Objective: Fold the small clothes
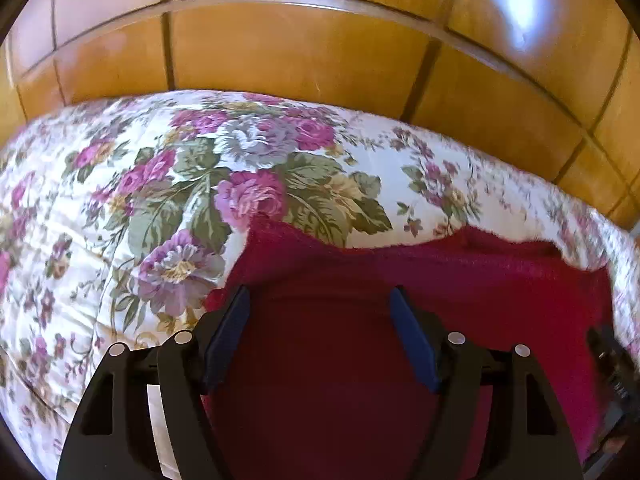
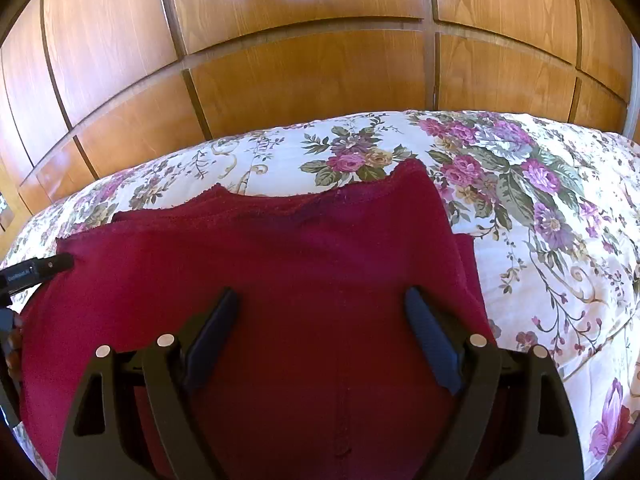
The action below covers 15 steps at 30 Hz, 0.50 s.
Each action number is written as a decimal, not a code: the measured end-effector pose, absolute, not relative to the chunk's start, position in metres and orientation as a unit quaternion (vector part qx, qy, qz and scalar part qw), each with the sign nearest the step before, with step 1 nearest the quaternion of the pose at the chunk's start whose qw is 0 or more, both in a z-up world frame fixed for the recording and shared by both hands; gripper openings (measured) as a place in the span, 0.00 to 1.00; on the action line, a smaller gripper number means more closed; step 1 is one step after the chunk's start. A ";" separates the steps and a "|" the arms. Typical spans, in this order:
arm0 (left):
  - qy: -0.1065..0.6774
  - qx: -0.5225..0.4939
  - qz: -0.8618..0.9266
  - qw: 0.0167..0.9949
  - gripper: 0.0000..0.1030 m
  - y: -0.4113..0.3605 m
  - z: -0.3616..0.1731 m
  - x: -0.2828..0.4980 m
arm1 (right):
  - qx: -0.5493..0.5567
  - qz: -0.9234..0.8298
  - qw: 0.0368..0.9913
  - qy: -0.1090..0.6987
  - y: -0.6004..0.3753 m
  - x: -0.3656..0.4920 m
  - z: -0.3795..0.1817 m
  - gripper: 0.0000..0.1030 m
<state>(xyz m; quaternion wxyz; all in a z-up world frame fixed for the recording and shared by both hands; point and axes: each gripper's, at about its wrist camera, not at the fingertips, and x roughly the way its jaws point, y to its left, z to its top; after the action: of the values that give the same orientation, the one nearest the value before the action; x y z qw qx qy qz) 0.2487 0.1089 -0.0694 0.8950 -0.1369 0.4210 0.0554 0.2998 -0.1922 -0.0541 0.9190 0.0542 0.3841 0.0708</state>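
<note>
A: How stand the fingers?
B: Left gripper (image 1: 320, 300) and right gripper (image 2: 322, 300) are both spread wide, holding nothing.
A: And the cloth?
B: The red cloth (image 2: 260, 256) lies on the floral quilt (image 2: 540, 208), under and between both fingers.

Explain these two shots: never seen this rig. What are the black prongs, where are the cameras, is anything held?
No robot arm here: a person holds a two-finger gripper in each hand, each with a fisheye camera looking forward along its fingers. One picture is from the left gripper, the other from the right gripper. The black prongs with blue pads are the fingers. Both grippers are open over a red garment, gripping nothing. The garment lies on a floral bedspread, with wooden wardrobe doors behind. Each view catches the other gripper at its edge.
</note>
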 end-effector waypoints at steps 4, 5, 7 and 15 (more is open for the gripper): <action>0.411 -0.192 0.111 0.884 0.69 0.138 -0.064 0.236 | 0.054 0.073 0.918 0.385 -0.192 0.300 -0.054 0.83; 0.410 -0.213 0.115 0.879 0.69 0.146 -0.064 0.230 | 0.054 0.073 0.918 0.385 -0.191 0.300 -0.054 0.83; 0.406 -0.208 0.131 0.880 0.69 0.150 -0.062 0.219 | 0.054 0.072 0.918 0.385 -0.192 0.300 -0.054 0.83; 0.348 -0.123 0.131 0.920 0.69 0.125 -0.026 0.152 | 0.054 0.094 0.902 0.417 -0.196 0.299 -0.038 0.84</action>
<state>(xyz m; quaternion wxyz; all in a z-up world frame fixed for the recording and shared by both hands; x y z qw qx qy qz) 0.1524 0.1251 -0.0261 0.9202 -0.1229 0.3478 0.1310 0.2991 -0.1957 -0.0383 0.9024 0.0539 0.4170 0.0937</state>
